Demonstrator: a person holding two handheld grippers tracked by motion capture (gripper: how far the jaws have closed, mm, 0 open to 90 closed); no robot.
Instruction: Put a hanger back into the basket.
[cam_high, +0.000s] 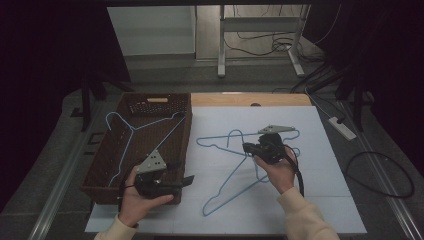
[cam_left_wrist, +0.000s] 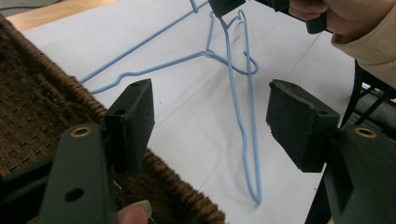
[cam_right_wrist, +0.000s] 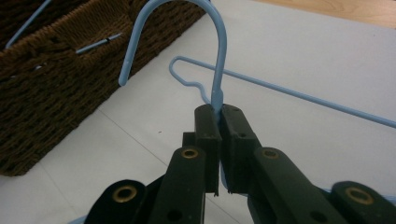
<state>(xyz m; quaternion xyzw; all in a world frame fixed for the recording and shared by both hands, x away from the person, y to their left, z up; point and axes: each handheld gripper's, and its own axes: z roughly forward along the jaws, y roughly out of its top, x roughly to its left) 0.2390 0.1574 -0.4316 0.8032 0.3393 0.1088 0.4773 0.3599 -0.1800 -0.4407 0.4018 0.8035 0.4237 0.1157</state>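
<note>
My right gripper (cam_high: 248, 147) is shut on the neck of a blue wire hanger (cam_high: 218, 192), just under its hook (cam_right_wrist: 215, 70). The hanger's body spreads over the white mat (cam_high: 310, 170); more blue wire crosses it there, and I cannot tell whether that is a second hanger. The left gripper (cam_high: 187, 181) hovers open by the front right corner of a brown wicker basket (cam_high: 187, 135), with nothing between its pads (cam_left_wrist: 135, 116). In the left gripper view the hanger (cam_left_wrist: 247, 140) lies ahead on the mat, beyond the basket rim (cam_left_wrist: 70, 88). Another blue hanger (cam_high: 126, 142) rests inside the basket.
The mat covers a wooden table (cam_high: 250, 99). Behind it stand the legs of a desk frame (cam_high: 220, 45) among floor cables. A white power strip (cam_high: 342, 127) and a looped black cable (cam_high: 385, 175) lie on the floor to the right.
</note>
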